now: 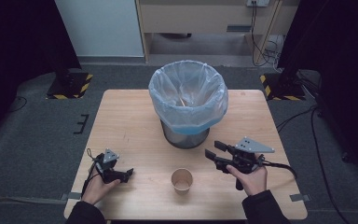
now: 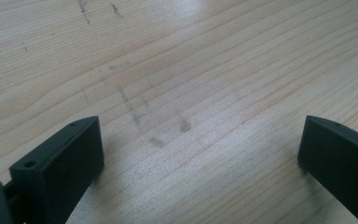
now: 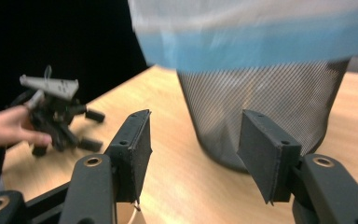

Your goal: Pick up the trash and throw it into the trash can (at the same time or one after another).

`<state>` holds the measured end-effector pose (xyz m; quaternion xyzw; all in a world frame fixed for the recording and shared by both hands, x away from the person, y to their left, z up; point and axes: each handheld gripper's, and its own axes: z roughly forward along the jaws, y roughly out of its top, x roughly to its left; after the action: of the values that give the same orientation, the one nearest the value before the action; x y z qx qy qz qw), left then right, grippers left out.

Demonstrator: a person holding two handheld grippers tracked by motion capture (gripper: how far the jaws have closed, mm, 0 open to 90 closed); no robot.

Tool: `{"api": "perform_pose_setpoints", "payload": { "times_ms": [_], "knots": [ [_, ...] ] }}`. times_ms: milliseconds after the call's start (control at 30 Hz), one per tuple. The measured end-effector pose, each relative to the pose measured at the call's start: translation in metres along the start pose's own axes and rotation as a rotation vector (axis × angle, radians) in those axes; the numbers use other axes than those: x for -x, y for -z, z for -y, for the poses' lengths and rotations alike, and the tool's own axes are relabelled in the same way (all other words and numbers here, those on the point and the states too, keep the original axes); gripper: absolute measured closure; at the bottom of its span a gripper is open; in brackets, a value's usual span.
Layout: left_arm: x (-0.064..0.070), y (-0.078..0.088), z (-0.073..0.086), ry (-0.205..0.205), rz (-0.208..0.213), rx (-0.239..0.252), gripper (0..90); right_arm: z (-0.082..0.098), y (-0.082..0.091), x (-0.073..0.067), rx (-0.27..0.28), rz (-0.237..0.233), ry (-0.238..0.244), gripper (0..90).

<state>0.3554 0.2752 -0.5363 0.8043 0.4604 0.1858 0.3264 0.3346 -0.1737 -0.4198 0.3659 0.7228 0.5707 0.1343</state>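
Observation:
A brown paper cup (image 1: pixel 182 180) stands upright and empty near the table's front edge, between the two hands. My left gripper (image 1: pixel 129 174) rests low at the front left, pointing right toward the cup; its jaws stand wide open (image 2: pixel 200 154) over bare wood. My right gripper (image 1: pixel 213 149) is held right of the cup, pointing left toward the base of the bin. Its jaws are open (image 3: pixel 193 149) with nothing between them. The left gripper (image 3: pixel 92 129) and the hand that holds it appear farther off in the right gripper view.
A wire-mesh waste bin (image 1: pixel 186 135) lined with a pale blue bag (image 1: pixel 188 88) stands at the table's centre, close ahead of the right gripper (image 3: pixel 261 107). The wooden table (image 1: pixel 121 121) sits on grey carpet. Cables and stand bases lie beyond its far corners.

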Motion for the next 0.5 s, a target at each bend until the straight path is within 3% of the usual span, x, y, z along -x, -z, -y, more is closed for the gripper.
{"api": "perform_pose_setpoints", "payload": {
  "times_ms": [200, 500],
  "knots": [
    [0.000, 0.000, 0.000, 0.000, 0.000, 0.000, 0.0, 0.016, -0.016, -0.005, -0.077, -0.033, -0.009, 44.9],
    [0.000, 0.000, 0.000, 0.000, 0.000, 0.000, 0.0, 0.032, -0.033, -0.013, -0.144, -0.076, -0.026, 46.4]
  ]
}}
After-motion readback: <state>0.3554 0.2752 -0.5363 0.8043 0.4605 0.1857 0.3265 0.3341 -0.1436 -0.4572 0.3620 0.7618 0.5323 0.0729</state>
